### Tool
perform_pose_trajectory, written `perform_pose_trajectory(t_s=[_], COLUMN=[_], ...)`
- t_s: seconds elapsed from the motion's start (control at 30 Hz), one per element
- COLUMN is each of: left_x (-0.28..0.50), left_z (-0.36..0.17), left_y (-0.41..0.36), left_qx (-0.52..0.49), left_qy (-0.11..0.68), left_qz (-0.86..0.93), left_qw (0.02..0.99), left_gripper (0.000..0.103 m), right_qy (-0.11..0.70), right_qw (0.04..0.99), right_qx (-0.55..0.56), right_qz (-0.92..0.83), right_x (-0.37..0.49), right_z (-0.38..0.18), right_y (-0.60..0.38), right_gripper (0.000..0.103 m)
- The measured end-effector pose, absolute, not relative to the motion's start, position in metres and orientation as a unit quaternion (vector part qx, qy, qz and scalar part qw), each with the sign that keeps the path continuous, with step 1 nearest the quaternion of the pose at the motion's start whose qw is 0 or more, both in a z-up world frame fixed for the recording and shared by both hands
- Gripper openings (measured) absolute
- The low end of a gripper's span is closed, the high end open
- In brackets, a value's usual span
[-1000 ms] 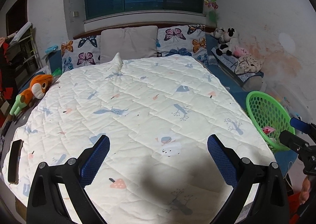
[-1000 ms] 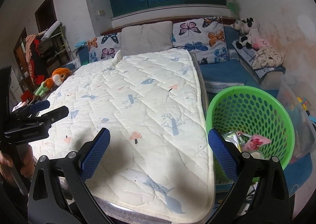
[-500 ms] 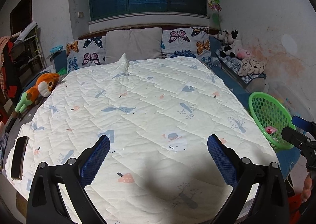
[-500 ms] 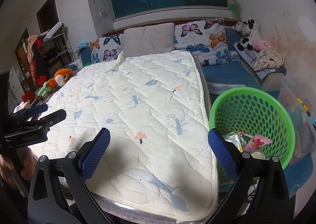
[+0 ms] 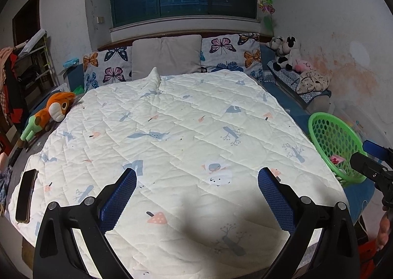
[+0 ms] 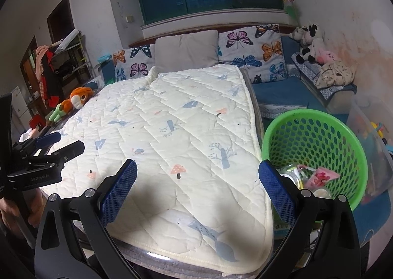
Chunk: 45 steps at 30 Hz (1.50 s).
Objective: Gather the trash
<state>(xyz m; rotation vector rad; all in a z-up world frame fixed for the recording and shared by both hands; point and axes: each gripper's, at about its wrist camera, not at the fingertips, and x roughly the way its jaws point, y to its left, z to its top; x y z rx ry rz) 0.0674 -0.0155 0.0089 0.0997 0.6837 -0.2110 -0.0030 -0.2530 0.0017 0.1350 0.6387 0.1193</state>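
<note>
Both hand-held grippers hang over the foot of the bed, spread wide with nothing in them: the left hand-held gripper (image 5: pixel 196 190) over the white quilt (image 5: pixel 176 131), the right hand-held gripper (image 6: pixel 197 180) by its right edge. The trash (image 6: pixel 316 178), mostly wrappers, sits inside the green basket (image 6: pixel 316 116) beside the bed. A phone (image 5: pixel 25 195) lies on the quilt's left edge.
</note>
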Motion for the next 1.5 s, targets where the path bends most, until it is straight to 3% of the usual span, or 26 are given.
perform_pose_trajectory(t_s=[1.5], left_x=[0.068], left_z=[0.01], left_y=[-0.006], left_qx=[0.035], left_qy=[0.333], left_qz=[-0.097], left_qw=[0.937], left_gripper=[0.096], right_qy=[0.316], right_qw=[0.943], right_qx=[0.064], right_qz=[0.077], right_x=[0.002], right_z=[-0.002], right_y=[-0.244], right_gripper=[0.098])
